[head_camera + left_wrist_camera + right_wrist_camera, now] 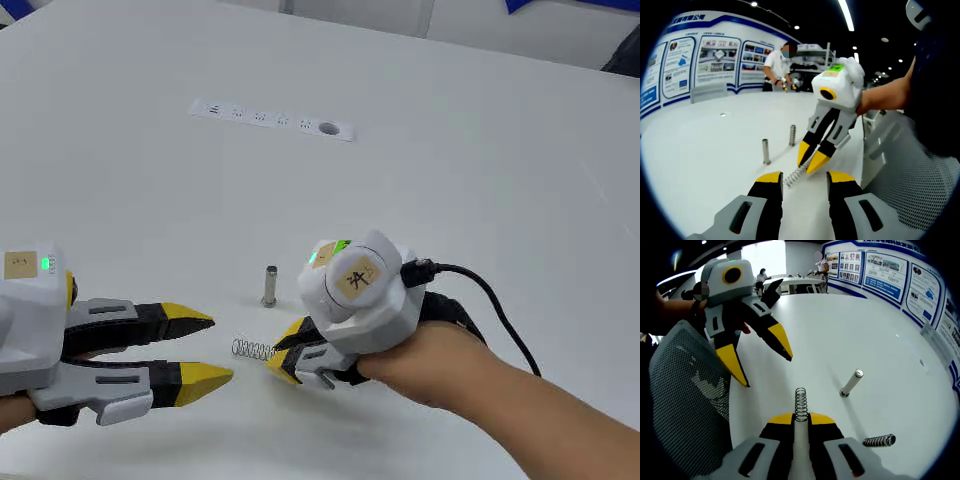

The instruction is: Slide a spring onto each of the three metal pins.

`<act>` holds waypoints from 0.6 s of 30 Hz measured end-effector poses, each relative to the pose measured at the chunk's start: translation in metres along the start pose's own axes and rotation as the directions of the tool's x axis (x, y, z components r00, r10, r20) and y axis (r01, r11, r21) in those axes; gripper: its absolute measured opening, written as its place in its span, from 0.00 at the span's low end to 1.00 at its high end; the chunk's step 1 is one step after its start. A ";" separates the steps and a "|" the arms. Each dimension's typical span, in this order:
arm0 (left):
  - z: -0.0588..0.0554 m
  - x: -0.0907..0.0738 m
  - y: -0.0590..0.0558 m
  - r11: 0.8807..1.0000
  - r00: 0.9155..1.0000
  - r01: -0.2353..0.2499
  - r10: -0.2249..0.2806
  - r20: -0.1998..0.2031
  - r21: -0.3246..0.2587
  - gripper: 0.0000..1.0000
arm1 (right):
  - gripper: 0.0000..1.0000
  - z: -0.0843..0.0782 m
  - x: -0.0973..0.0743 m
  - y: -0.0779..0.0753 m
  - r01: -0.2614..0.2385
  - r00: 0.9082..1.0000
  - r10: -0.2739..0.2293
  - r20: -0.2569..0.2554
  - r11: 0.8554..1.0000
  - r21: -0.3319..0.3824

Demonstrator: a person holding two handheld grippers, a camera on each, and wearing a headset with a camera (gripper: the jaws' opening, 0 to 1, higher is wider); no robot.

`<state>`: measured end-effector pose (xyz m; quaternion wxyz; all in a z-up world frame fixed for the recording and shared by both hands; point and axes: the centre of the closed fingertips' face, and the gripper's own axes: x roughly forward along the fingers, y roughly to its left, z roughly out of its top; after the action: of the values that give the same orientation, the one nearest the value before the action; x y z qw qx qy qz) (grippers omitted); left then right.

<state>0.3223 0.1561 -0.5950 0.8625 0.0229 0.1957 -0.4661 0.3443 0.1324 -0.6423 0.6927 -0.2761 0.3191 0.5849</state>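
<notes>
Right gripper (801, 418) pinches a coiled wire spring (801, 404); left gripper (218, 348) is spread wide; a cylindrical metal pin (270, 285) stands upright just beyond.

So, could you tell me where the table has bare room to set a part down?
Free: the wide stretch between the power strip and the upright pin, and the table to the right of the cable. Crowded: the near edge, where the open left gripper, the spring and the right gripper holding it sit close together.
</notes>
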 end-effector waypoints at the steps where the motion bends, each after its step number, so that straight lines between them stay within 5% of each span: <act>1: -0.001 0.002 -0.001 1.000 1.000 0.006 -0.005 -0.012 0.018 0.36 | 0.11 0.002 -0.004 0.002 -0.005 1.000 0.005 -0.001 1.000 -0.003; 9: -0.005 0.015 -0.009 0.995 0.997 0.046 -0.041 -0.066 0.086 0.35 | 0.11 0.017 -0.026 0.017 -0.026 1.000 0.026 0.005 0.999 -0.031; 18: -0.002 0.018 -0.014 0.987 0.995 0.072 -0.062 -0.072 0.146 0.26 | 0.11 0.036 -0.041 0.034 -0.057 0.998 0.058 0.008 0.997 -0.058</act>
<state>0.3192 0.1342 -0.6013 0.8352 0.0959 0.1902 -0.5070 0.3107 0.1391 -0.5884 0.6689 -0.2839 0.3066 0.6148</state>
